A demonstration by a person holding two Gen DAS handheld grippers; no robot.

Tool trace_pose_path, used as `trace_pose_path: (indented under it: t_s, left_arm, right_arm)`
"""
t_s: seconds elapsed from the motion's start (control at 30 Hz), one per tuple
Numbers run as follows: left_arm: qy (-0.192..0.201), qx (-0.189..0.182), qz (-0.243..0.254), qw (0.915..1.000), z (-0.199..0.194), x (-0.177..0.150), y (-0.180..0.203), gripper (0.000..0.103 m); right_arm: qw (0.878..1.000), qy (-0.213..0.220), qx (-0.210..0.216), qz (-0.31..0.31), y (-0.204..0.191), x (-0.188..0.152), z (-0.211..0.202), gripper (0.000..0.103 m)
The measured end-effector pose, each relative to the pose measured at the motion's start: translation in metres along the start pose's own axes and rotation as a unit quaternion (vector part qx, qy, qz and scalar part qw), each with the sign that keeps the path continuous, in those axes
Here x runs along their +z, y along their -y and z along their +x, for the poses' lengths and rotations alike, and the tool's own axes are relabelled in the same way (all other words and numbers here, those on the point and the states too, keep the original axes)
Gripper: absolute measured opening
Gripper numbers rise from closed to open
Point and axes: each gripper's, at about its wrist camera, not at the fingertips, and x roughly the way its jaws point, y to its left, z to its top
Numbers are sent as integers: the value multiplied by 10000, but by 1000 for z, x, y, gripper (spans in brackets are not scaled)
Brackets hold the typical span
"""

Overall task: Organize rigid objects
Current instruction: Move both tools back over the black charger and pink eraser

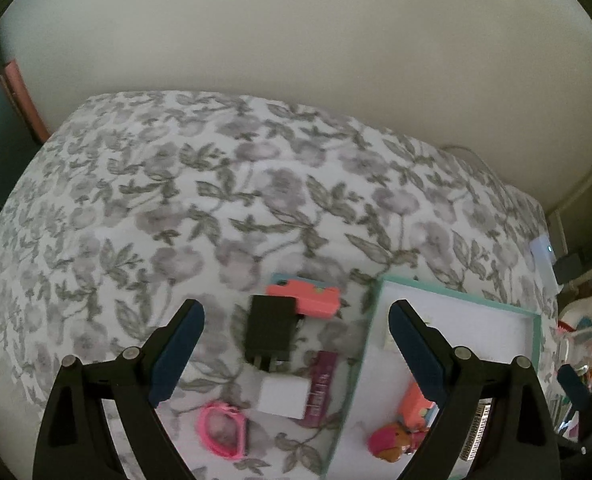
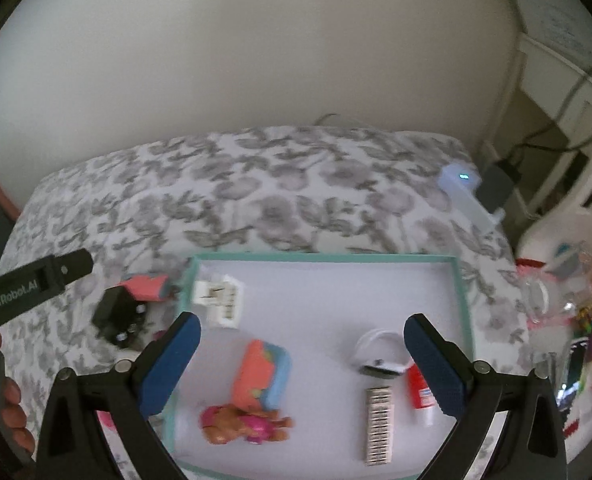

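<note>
Two grippers: both hang over a bed with their blue-padded fingers spread wide and nothing between them.
Bedspread point(image 1: 216, 184): grey floral cloth under everything, running back to a plain pale wall.
Tray point(image 2: 461, 300): shallow, white inside with a teal rim, lying on the bedspread; seen from the left wrist, it sits to the right of the loose items.
Left gripper point(image 1: 296, 344): jaws wide apart, empty, poised above the loose items beside the tray.
Right gripper point(image 2: 301, 360): jaws wide apart, empty, poised above the tray.
Black charger point(image 1: 270, 330): on the bedspread just left of the tray, its prongs toward the camera, touching a coral block point(image 1: 305, 300) behind it.
White cube adapter point(image 1: 282, 398): just in front of the black charger, against a purple tube point(image 1: 319, 388).
Pink goggles point(image 1: 222, 432): nearest loose item, on the cloth left of the white cube adapter.
Inside the tray: a white plug point(image 2: 218, 298) in the far left corner, an orange and blue case point(image 2: 262, 376) mid-tray, a pink doll point(image 2: 244, 426) just in front of it, a barcode strip point(image 2: 379, 424), a red tube point(image 2: 417, 392) partly behind the right finger, and a small white and black gadget point(image 2: 377, 356).
Clutter: a white device with a lit dot point(image 2: 461, 180) on the far right of the bed, and blurred colourful things off the bed's right edge.
</note>
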Motion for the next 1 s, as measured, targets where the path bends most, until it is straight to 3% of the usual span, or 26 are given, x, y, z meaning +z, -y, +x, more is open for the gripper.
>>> trace_pose_path:
  t_s: [0.17,0.4,0.73,1.0]
  left_arm:
    - [78,179,-176,9997,-10,0,-30,94]
    - [120,326,-644,9973,-15,1,-77,94]
    - [-239,258,-1054,9938,6,-7,-119,94]
    - [-742,32,-1069,9915,37,-9,-114,94]
  right_arm:
    - [9990,-247,304,-193,-35,-5,10,103]
    - [9967,-317,250,-701,-79,-13,15,103]
    - [9934,-657,440,-828,-104,-21,45,103]
    - [9935,-794,392,-715,-99,-15,58,103]
